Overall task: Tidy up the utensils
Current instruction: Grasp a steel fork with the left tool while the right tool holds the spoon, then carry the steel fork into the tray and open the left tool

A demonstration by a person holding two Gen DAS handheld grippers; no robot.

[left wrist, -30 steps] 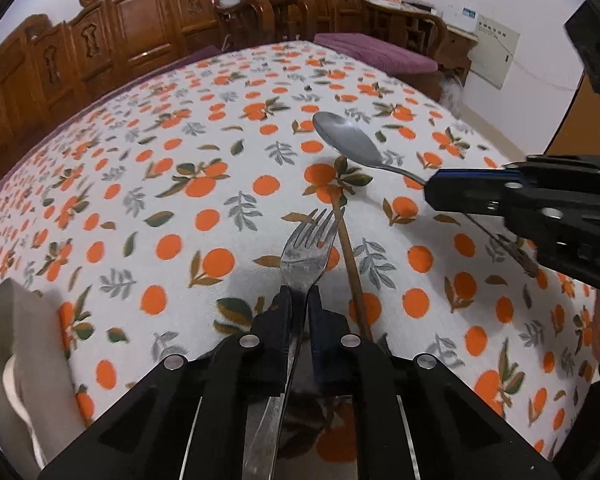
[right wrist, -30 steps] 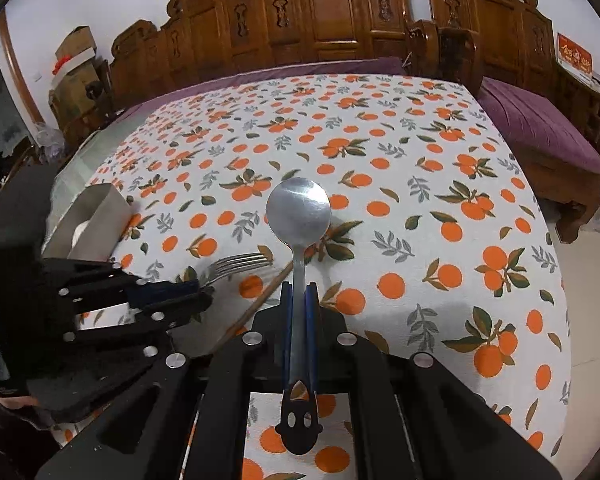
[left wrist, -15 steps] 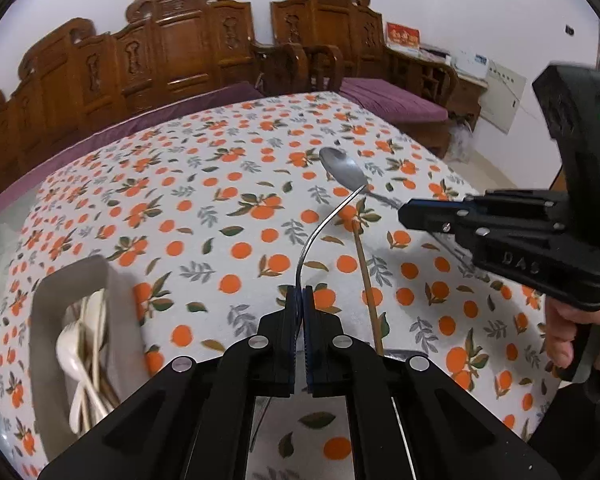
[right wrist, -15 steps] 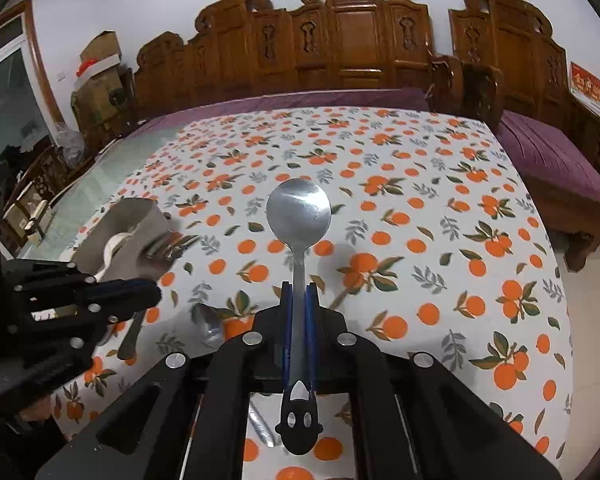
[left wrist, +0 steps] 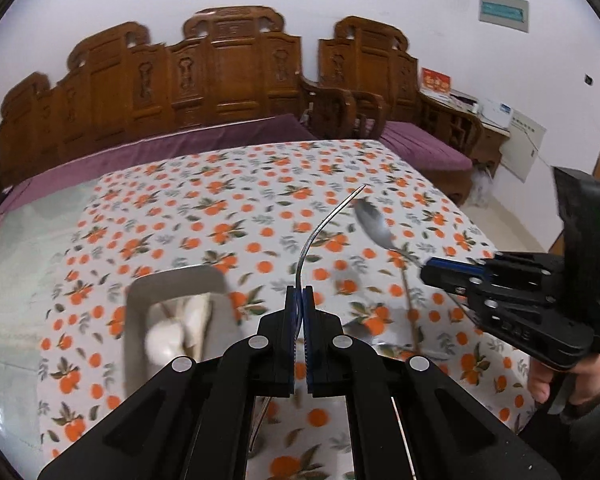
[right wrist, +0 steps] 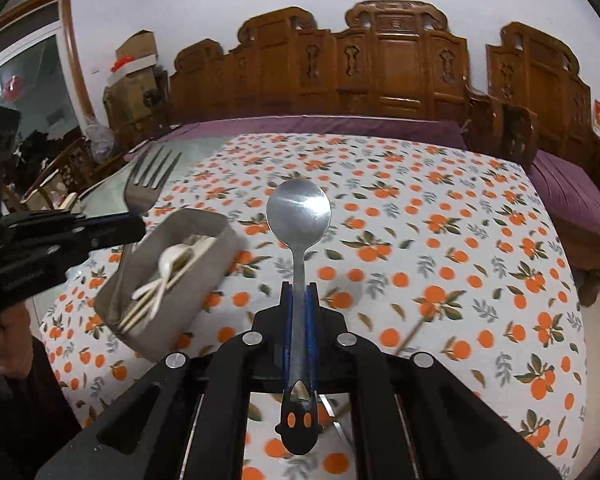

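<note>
My left gripper (left wrist: 300, 292) is shut on a metal fork (left wrist: 320, 232), seen edge-on, held high above the table. The fork's tines show in the right wrist view (right wrist: 150, 178). My right gripper (right wrist: 299, 292) is shut on a metal spoon (right wrist: 299, 216), bowl up; it also shows in the left wrist view (left wrist: 374, 226). A grey rectangular utensil box (left wrist: 136, 340) with white spoons and chopsticks stands below and left of the fork; in the right wrist view the box (right wrist: 204, 272) lies left of the spoon.
The table has an orange-print cloth (right wrist: 440, 248). A wooden chopstick (left wrist: 410, 312) lies on it at the right. Carved wooden benches (right wrist: 380, 64) with purple cushions stand behind the table.
Both grippers have risen higher above the table with fork and spoon. The utensil box now sits nearer the middle of both views.
</note>
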